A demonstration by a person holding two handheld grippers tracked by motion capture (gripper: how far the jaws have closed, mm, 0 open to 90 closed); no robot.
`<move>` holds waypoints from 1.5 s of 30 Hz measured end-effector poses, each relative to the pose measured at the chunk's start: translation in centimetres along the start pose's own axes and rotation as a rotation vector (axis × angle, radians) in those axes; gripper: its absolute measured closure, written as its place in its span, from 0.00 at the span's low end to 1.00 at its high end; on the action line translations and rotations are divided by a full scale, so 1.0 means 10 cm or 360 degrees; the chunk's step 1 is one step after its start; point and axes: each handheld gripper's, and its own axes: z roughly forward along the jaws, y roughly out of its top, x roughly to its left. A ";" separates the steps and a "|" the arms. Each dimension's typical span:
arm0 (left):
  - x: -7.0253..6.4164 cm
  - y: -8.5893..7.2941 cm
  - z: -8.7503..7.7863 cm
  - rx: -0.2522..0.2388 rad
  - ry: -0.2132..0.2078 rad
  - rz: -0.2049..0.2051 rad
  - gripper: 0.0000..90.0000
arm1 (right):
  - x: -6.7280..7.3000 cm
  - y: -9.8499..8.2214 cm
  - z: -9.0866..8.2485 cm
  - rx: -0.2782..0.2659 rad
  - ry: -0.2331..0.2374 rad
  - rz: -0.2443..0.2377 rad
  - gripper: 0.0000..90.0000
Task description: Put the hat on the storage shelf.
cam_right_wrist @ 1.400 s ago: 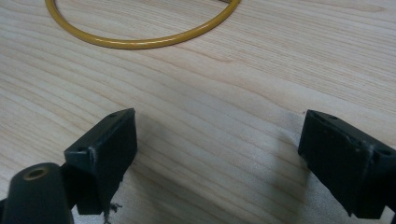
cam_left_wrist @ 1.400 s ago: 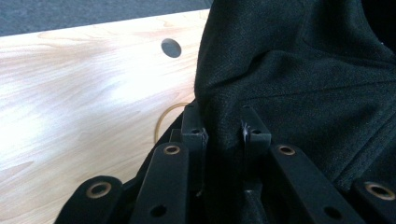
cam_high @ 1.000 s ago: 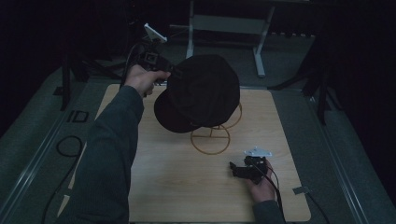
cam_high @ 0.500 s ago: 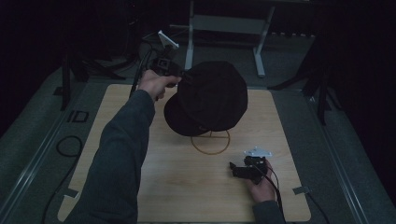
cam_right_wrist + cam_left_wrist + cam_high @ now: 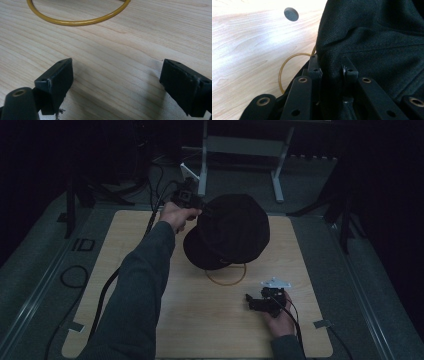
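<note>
Hat (image 5: 230,230) | black, pinched by left gripper (image 5: 330,72), over yellow ring (image 5: 226,276) | not yet set down | right gripper (image 5: 116,85) open, idle

Setting: a dim recording lab or studio, not a home or shop.
Work surface: a pale wooden board (image 5: 150,330) lies at the centre, on a grey padded mat (image 5: 45,285).
Lighting: the board is lit; everything past the mat falls into near black.
Stand: at 12 o'clock, a grey metal frame (image 5: 240,145) on two splayed feet stands beyond the board.
Tripods: dark legs (image 5: 70,207) rise at 10 o'clock, and more (image 5: 342,222) at 2 o'clock.
Cabling: black cables (image 5: 155,190) trail across the floor at 11 o'clock, and one loops (image 5: 75,275) at 9 o'clock.
Markings: tape tabs (image 5: 322,323) hold the board's near corners.
</note>
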 end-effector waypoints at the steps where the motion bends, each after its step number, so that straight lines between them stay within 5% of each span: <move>1: 0.01 0.00 0.03 0.0000 0.0002 -0.0008 0.83 | 0.00 0.00 0.00 -0.0001 0.0000 0.0001 0.13; 11: 0.08 -0.03 0.16 -0.0026 -0.0016 -0.0085 0.75 | 0.00 0.00 0.00 -0.0001 0.0002 0.0003 0.13; 23: 0.06 -0.03 0.26 -0.0052 -0.0025 -0.0083 0.52 | 0.00 0.00 0.00 -0.0001 0.0001 0.0002 0.13; 31: 0.06 -0.02 0.20 -0.0190 0.0005 -0.0055 0.43 | 0.00 0.00 0.00 -0.0001 0.0002 0.0002 0.13; 35: 0.06 -0.01 0.12 -0.0269 0.0083 -0.0058 0.44 | 0.00 0.00 0.00 -0.0001 0.0002 0.0001 0.13; 45: 0.09 -0.03 0.07 -0.0197 0.0238 0.0018 0.50 | 0.00 0.00 0.00 -0.0001 0.0003 0.0002 0.13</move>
